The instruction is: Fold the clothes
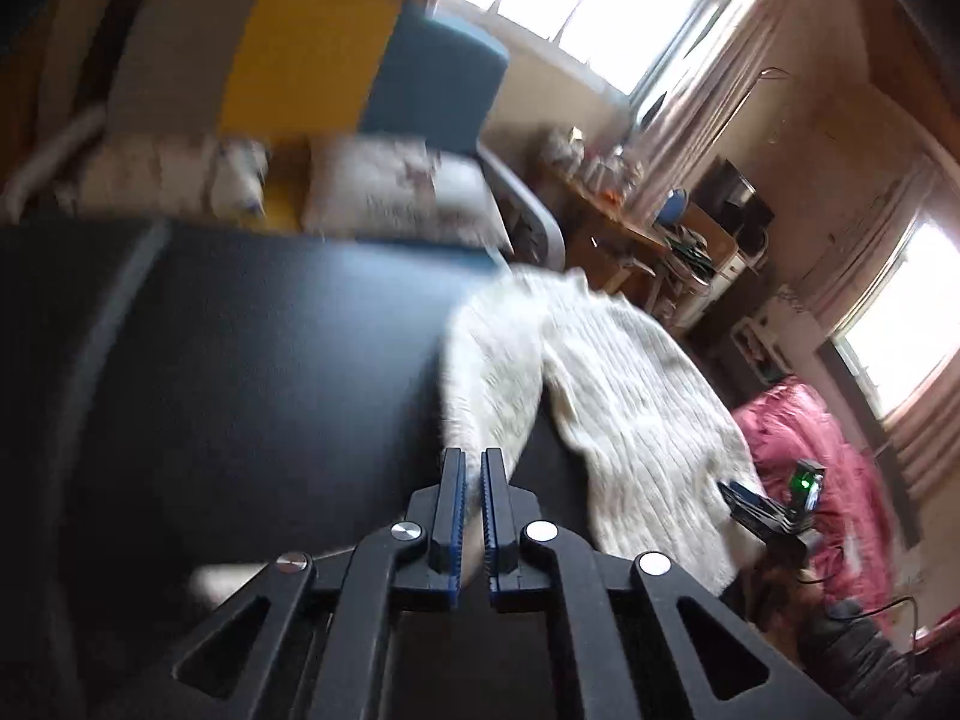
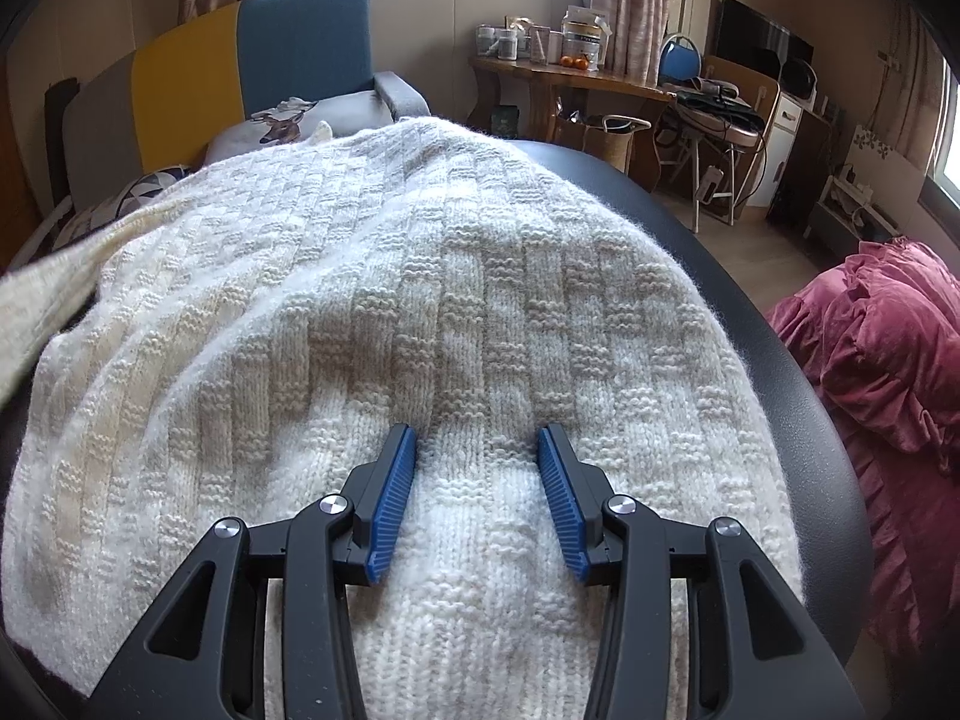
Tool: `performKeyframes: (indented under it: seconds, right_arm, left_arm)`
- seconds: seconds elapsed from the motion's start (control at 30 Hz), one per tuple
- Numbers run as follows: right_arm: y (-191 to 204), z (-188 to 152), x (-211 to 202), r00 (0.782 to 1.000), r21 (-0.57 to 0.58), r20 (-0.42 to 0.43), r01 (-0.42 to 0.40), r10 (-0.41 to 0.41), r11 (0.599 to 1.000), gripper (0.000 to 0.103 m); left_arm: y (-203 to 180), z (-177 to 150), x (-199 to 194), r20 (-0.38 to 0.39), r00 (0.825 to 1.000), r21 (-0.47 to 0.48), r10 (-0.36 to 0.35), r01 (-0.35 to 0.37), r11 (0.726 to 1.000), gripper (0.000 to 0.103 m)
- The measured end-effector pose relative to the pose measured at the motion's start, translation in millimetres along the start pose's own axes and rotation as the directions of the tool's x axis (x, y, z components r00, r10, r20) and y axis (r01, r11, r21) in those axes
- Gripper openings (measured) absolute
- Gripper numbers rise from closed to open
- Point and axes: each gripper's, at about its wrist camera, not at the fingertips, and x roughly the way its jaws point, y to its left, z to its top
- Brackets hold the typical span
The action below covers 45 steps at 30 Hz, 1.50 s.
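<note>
Black tabletop (image 2: 780, 312) bears a cream sweater (image 2: 360, 300) — left claw (image 1: 474, 462) clamped on it, right claw (image 2: 477, 438) apart.

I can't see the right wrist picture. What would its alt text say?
A cream knitted sweater lies spread over a dark table, with the right gripper resting on it, its blue-padded jaws apart. Behind are a yellow and blue headboard, a cluttered wooden desk and a red quilt.

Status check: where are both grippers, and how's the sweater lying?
Left gripper shut on a sleeve of the cream sweater. Right gripper open, jaws apart, resting on the sweater body. Sweater spread on the dark table; nothing in the way.
</note>
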Motion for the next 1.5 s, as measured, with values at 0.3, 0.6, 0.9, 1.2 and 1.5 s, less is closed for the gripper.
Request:
performKeyframes:
  seconds: [0.3, 0.6, 0.9, 1.2, 1.5]
  right_arm:
    - [43, 41, -50, 0.999, -0.069, 0.022, -0.025, 0.027, 0.997, 0.047]
    - [164, 39, -59, 0.95, -0.235, -0.067, -0.312, 0.304, 0.921, 0.054]
    - [211, 9, -20, 0.934, -0.293, -0.209, -0.341, 0.289, 0.893, 0.056]
    - [199, 0, -15, 0.931, -0.235, -0.169, -0.358, 0.324, 0.904, 0.065]
    - [208, -1, -20, 0.938, -0.312, -0.156, -0.345, 0.31, 0.885, 0.046]
  left_arm:
    - [48, -39, 34, -0.195, 0.958, -0.029, 0.212, -0.222, 0.975, 0.002]
    - [58, -12, 16, -0.125, 0.964, 0.083, 0.237, -0.227, 0.97, 0.023]
    - [66, -41, 69, -0.233, 0.915, 0.207, 0.328, -0.283, 0.937, 0.025]
    - [61, -47, 72, -0.2, 0.935, 0.22, 0.292, -0.247, 0.944, 0.008]
    - [73, -32, 29, -0.067, 0.978, -0.055, 0.198, -0.202, 0.978, 0.004]
